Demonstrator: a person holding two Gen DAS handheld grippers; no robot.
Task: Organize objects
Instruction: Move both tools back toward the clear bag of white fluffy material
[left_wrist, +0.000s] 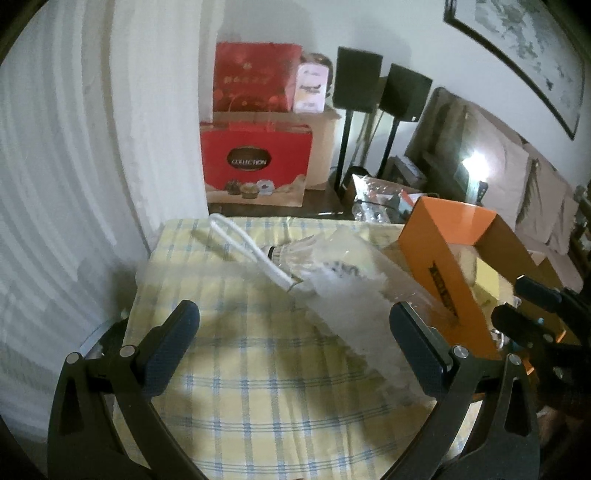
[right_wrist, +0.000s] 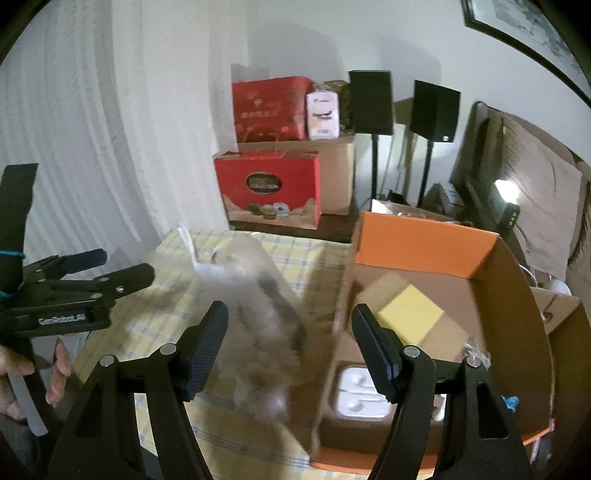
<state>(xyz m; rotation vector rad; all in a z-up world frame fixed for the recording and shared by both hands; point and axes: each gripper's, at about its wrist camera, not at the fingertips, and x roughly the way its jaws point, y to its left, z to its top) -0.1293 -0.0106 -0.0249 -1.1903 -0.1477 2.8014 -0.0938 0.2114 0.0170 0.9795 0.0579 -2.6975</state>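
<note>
A clear plastic bag (left_wrist: 351, 291) with a white cable (left_wrist: 255, 254) and fluffy white stuff lies on the yellow checked tablecloth (left_wrist: 258, 387), leaning towards the orange cardboard box (left_wrist: 447, 266). My left gripper (left_wrist: 295, 347) is open and empty, low over the cloth just before the bag. My right gripper (right_wrist: 290, 347) is open; the bag (right_wrist: 258, 314), blurred, shows between its fingers, and no grip on it shows. The box (right_wrist: 424, 240) holds a yellow pad (right_wrist: 410, 314) and a white earphone case (right_wrist: 360, 398). The right gripper also shows in the left wrist view (left_wrist: 532, 306).
Red gift boxes (left_wrist: 255, 162) and cardboard cartons stand stacked on the floor behind the table. Two black speakers on stands (left_wrist: 358, 81) and a sofa with cushions (left_wrist: 517, 184) are at the right. A white curtain (left_wrist: 55, 184) hangs at the left. The left gripper (right_wrist: 74, 284) shows in the right wrist view.
</note>
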